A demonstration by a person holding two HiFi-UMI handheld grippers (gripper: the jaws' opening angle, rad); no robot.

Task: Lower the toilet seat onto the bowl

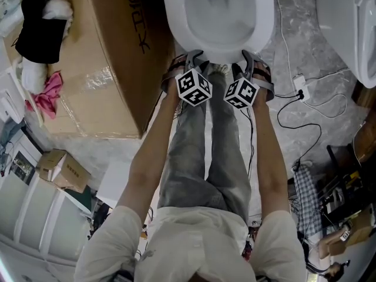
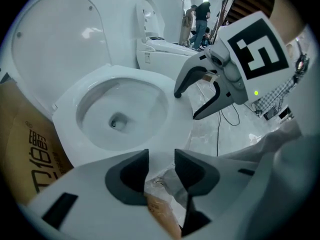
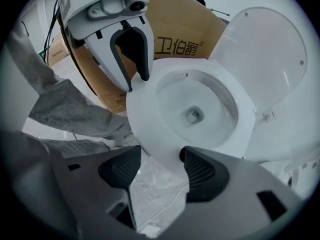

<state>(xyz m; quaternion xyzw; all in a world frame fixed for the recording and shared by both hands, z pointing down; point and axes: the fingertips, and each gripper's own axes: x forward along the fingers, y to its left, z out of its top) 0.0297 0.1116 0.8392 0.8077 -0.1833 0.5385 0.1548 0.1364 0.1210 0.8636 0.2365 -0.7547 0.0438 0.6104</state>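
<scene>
Cardboard box point(image 1: 100, 57) sat on the left, right beside the bowl point(image 1: 176, 22). Left tool point(image 2: 161, 154) hovered at the bowl's front edge, jaws spread with nothing in them. The toilet seat point(image 2: 60, 49) stood upright behind the bowl, not lowered yet (neither tool was touching it). Right tool point(image 3: 160, 151) hung just beside the left one, spread wide and empty too. My take: reach across to the seat's top edge, hook or pinch it with one tool, then ease it down slowly instead of letting it slam onto the rim
</scene>
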